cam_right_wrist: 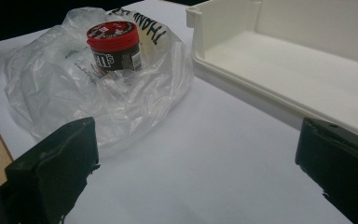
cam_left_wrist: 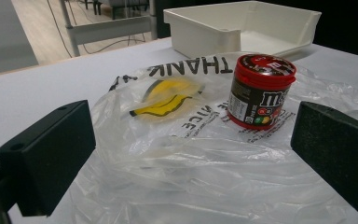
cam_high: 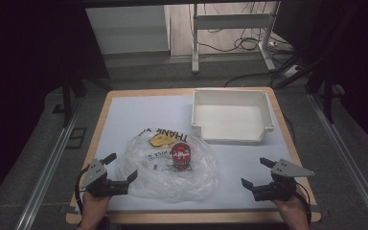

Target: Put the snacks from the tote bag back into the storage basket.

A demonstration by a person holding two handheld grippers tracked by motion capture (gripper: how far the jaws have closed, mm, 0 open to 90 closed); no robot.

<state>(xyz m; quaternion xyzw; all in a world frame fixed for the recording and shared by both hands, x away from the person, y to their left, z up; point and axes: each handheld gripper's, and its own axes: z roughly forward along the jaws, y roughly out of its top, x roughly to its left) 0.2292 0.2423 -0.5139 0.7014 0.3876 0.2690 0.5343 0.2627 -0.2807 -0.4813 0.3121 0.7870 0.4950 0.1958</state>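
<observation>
High view: a wooden-edged table (cam_high: 282, 125) with a pale blue-white cover carries a crumpled clear plastic bag (cam_high: 165, 167) printed with black "THANK" lettering and a yellow mark, lying near the front middle. On the bag stands a small dark cylindrical candy jar with a red lid (cam_high: 180, 156), upright, its long axis vertical and lid facing up. Behind and to the right, apart from the bag, sits a white rectangular plastic bin (cam_high: 232, 116), its open notch toward the bag. The left claw (cam_high: 123, 168) rests at the bag's left edge, jaws spread wide and empty, held by a hand at the table's front edge. The right claw (cam_high: 256, 173) sits well to the right of the bag on bare cover, jaws likewise spread, empty. Open cover lies between the bag and the right claw, and along the left of the table.

Left gripper view: the two black jaws stand far apart over the bag (cam_left_wrist: 177, 158); the jar (cam_left_wrist: 260, 90) stands upright ahead, nearer the right jaw, with the bin (cam_left_wrist: 200, 32) beyond it.

Right gripper view: the jaws are wide apart above bare cover; the jar (cam_right_wrist: 114, 49) sits upright amid the bag (cam_right_wrist: 70, 88) at upper left, the bin (cam_right_wrist: 279, 60) at right, a clear strip between them.
</observation>
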